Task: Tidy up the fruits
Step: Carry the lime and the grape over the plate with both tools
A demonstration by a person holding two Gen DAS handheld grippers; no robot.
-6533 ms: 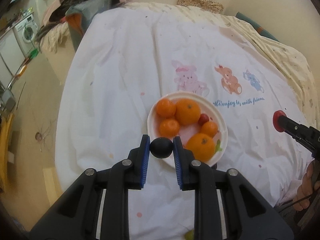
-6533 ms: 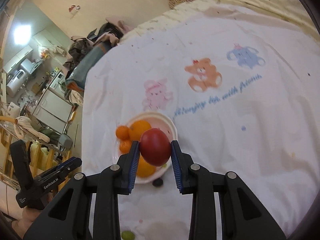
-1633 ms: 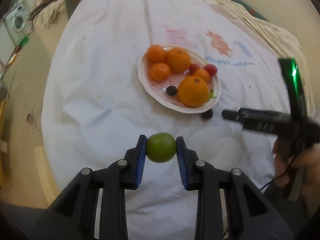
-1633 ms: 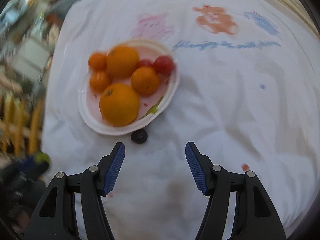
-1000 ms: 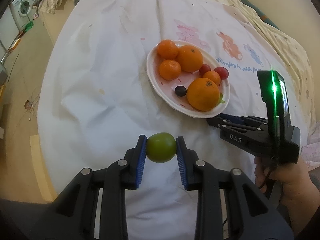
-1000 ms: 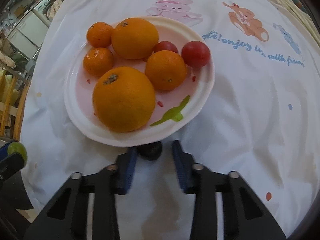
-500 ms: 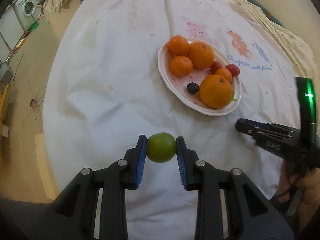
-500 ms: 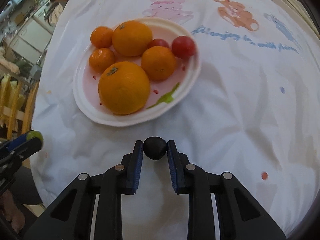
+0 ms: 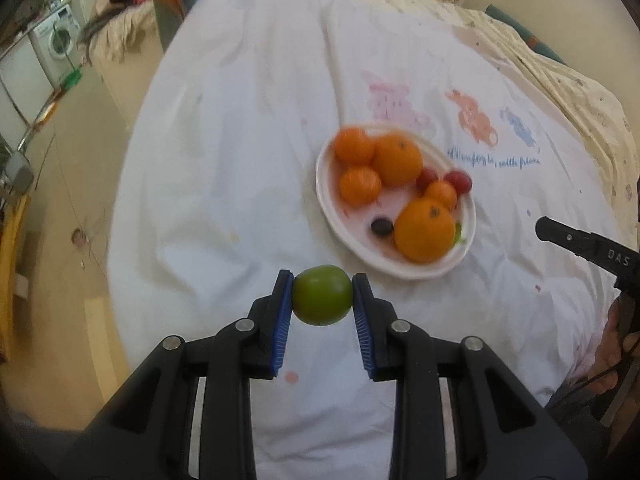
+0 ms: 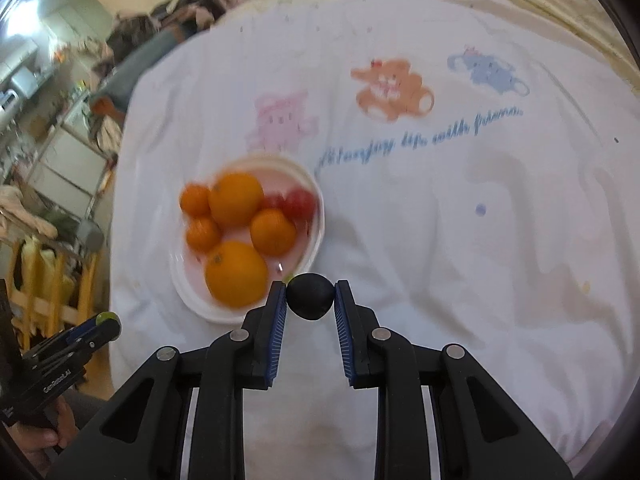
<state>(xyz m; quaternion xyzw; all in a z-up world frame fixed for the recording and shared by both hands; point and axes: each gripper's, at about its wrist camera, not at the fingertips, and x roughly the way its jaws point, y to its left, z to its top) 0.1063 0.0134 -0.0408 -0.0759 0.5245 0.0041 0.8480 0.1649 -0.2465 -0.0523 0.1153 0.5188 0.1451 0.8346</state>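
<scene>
A white plate [image 9: 326, 200] on the white sheet holds several oranges [image 9: 425, 230], two red tomatoes [image 9: 458, 181] and a dark grape [image 9: 381, 227]. My left gripper [image 9: 322, 294] is shut on a green fruit [image 9: 322, 300], held above the sheet just in front of the plate. My right gripper [image 10: 310, 296] is shut on a dark round fruit [image 10: 310, 295], held above the sheet at the near right rim of the plate [image 10: 318, 216]. The right gripper's tip [image 9: 560, 236] shows at the right of the left wrist view.
The white sheet [image 9: 240, 140] with cartoon animals and blue writing [image 10: 420, 136] covers the table. The floor and a washing machine [image 9: 56, 38] lie to the left. Clothes are piled at the far left corner [image 10: 160, 52]. A cream patterned cloth [image 9: 560, 80] lies at the right.
My right gripper has lifted the dark fruit off the sheet and pulled back from the plate. My left gripper keeps the green fruit and has moved closer to the plate.
</scene>
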